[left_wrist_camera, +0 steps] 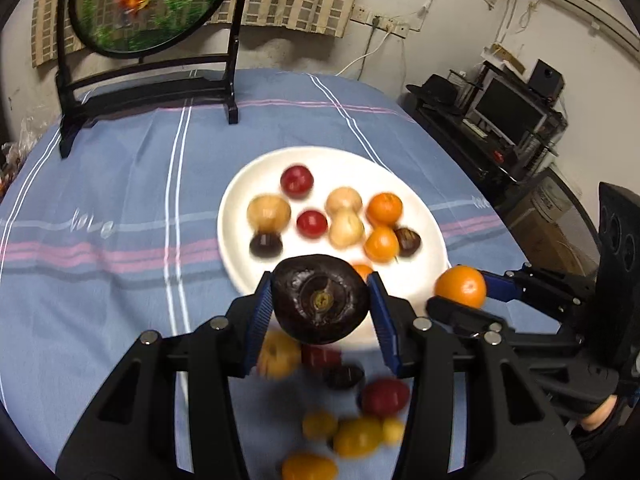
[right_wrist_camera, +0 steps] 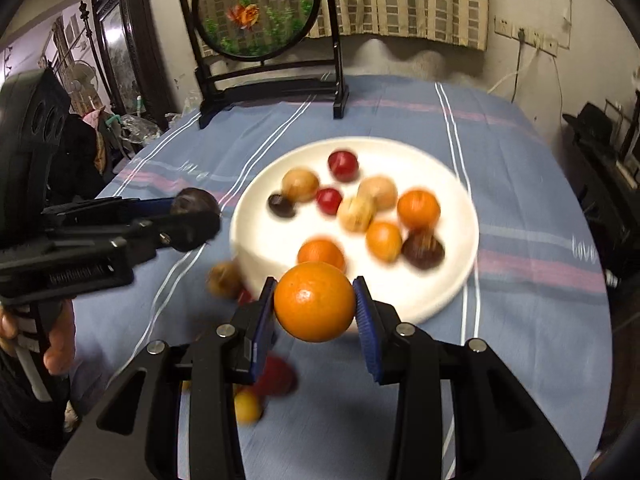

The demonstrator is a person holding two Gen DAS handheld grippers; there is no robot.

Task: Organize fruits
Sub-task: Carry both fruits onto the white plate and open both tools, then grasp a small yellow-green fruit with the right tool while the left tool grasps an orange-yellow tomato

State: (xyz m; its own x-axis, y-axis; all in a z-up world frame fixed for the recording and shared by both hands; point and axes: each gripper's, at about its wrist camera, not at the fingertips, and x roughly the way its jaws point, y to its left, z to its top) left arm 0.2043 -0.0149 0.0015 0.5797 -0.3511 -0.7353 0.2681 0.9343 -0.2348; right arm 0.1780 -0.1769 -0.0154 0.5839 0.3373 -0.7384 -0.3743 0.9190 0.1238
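Left gripper (left_wrist_camera: 320, 300): blue pads clamped on both sides of a dark purple fruit (left_wrist_camera: 320, 298), stem end facing the camera, held above the near rim of the white plate (left_wrist_camera: 240, 200). Seen from the right wrist view as well, left of the plate, with the same dark fruit at its tips (right_wrist_camera: 196, 216).

Right gripper (right_wrist_camera: 315, 306): jaws closed on an orange (right_wrist_camera: 315, 306), pads touching its left and right sides, held over the plate's near rim. Also visible in the left wrist view, just right of the plate.

White plate: set on a blue striped tablecloth (left_wrist_camera: 120, 200), well short of the black-framed round goldfish screen (left_wrist_camera: 148, 0) at the far edge. On the plate: two red fruits, three tan fruits, three oranges, two small dark fruits; edges blurred.

Loose fruit on the cloth, nearer than the plate: tan fruit (left_wrist_camera: 278, 354), red fruits (left_wrist_camera: 386, 396), a dark one, several small yellow fruits (left_wrist_camera: 356, 436); all blurred, exact type not determinable.

Hand (right_wrist_camera: 56, 344) gripping the left gripper's handle, at the left edge of the right wrist view, far left of the plate.
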